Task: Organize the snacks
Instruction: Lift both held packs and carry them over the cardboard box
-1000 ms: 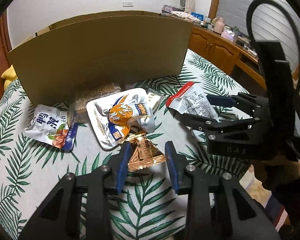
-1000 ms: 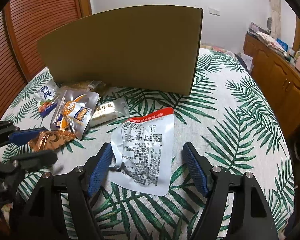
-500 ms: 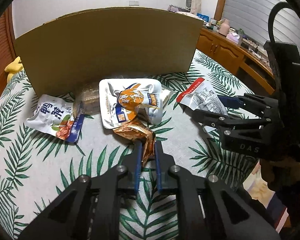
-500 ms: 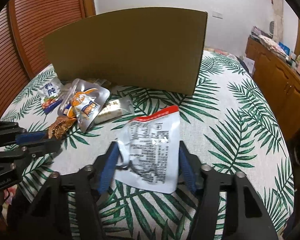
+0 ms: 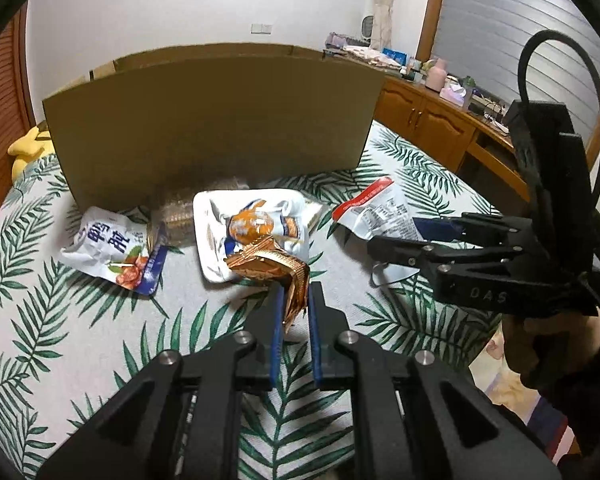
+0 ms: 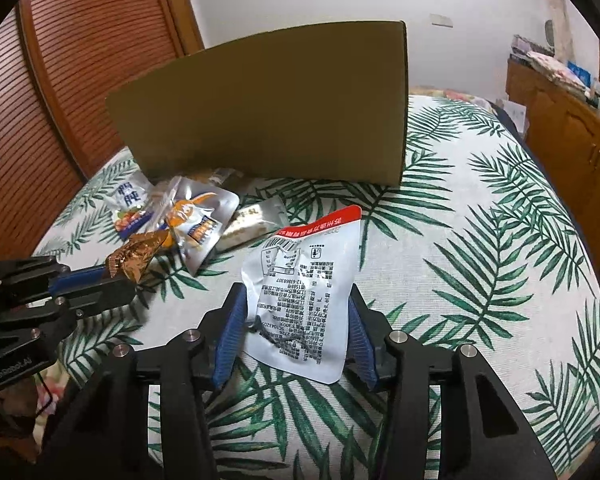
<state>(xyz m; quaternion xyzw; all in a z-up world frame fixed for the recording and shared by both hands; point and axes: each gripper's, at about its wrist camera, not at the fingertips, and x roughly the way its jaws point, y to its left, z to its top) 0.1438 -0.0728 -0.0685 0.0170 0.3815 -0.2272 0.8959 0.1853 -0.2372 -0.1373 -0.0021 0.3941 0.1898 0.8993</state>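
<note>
- The left gripper (image 5: 293,308) had closed from wide open a second before and was pinching the gold wrapper (image 5: 268,266), which now hung clear of the cloth (image 5: 100,320) in front of the orange pouch (image 5: 252,228).
- The right gripper (image 6: 296,320) had narrowed over the same second until both pads pressed the edges of the white packet (image 6: 304,292), whose red-banded far end tilted upward.
- Both snacks therefore looked caught and ready to carry; I judged the grasp step done for each.
- The box (image 5: 216,120) stood at the far side, its near wall facing the grippers, so each load would likely need lifting over that wall.
- Left on the cloth were the orange pouch, the blue-cornered bag (image 5: 112,252) at far left, a clear pack (image 5: 176,220) against the box, and a pale bar (image 6: 252,228).
- The white packet was held by its edges only and might buckle or slip.
</note>
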